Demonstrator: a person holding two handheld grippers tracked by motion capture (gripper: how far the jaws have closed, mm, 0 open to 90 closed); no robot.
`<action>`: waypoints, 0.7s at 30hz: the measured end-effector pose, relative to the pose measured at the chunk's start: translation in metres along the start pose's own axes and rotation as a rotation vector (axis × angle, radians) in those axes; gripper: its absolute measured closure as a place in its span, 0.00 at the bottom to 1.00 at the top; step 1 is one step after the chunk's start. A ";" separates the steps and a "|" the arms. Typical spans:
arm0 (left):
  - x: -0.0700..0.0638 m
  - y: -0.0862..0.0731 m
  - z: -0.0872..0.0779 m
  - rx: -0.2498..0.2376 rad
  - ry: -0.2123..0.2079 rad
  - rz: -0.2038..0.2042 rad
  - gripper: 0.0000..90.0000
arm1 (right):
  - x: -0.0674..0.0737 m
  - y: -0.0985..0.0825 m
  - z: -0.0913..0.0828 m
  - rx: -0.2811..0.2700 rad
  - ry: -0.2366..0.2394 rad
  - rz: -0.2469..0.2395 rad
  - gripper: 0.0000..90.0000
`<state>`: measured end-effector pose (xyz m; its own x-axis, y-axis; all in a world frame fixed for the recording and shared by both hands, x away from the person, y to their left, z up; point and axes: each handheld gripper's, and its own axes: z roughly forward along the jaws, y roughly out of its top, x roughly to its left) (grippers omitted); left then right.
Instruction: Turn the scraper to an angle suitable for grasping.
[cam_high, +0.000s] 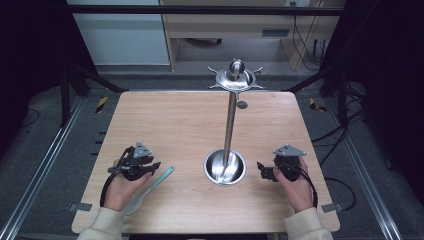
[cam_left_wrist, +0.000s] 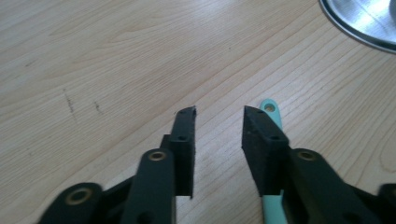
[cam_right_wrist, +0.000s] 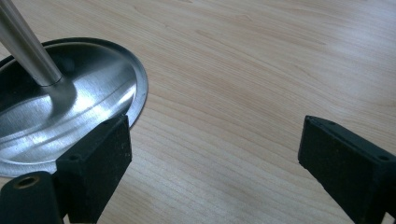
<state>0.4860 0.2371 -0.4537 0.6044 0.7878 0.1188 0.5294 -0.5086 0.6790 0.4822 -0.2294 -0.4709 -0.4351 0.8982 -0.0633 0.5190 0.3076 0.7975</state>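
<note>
A steel stand rises from a round dished base (cam_high: 225, 169) on the wooden table (cam_high: 175, 120), with a slim pole (cam_high: 230, 125) and a hooked top plate (cam_high: 236, 78). A mint-green utensil (cam_high: 159, 180) lies flat left of the base. My left gripper (cam_high: 154, 167) rests just above it, open a little, with nothing between its jaws (cam_left_wrist: 218, 112); the utensil's handle end (cam_left_wrist: 277, 115) pokes out from under the right-hand jaw. To the right of the base, my right gripper (cam_high: 261, 169) stands wide open and empty (cam_right_wrist: 215, 126), with the base (cam_right_wrist: 70, 107) and pole (cam_right_wrist: 28, 46) by its left jaw.
The stand's base edge (cam_left_wrist: 369, 23) shows at the left gripper view's upper right. A small grey disc (cam_high: 242, 104) lies on the table behind the pole. Black frame rails flank the table, and cabinets stand beyond its far edge.
</note>
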 end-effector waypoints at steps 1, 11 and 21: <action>0.000 0.000 0.000 0.005 0.005 0.007 0.79 | 0.000 0.000 0.000 0.002 0.000 0.009 0.11; -0.006 -0.001 0.006 0.062 -0.029 0.040 1.00 | 0.001 0.002 0.002 0.007 -0.002 -0.011 0.11; -0.021 0.001 0.020 0.105 -0.056 0.098 1.00 | 0.002 0.001 0.002 0.015 0.001 -0.012 0.12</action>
<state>0.4856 0.2133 -0.4702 0.6869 0.7136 0.1378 0.5238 -0.6175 0.5868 0.4837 -0.2267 -0.4711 -0.4419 0.8941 -0.0725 0.5246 0.3231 0.7876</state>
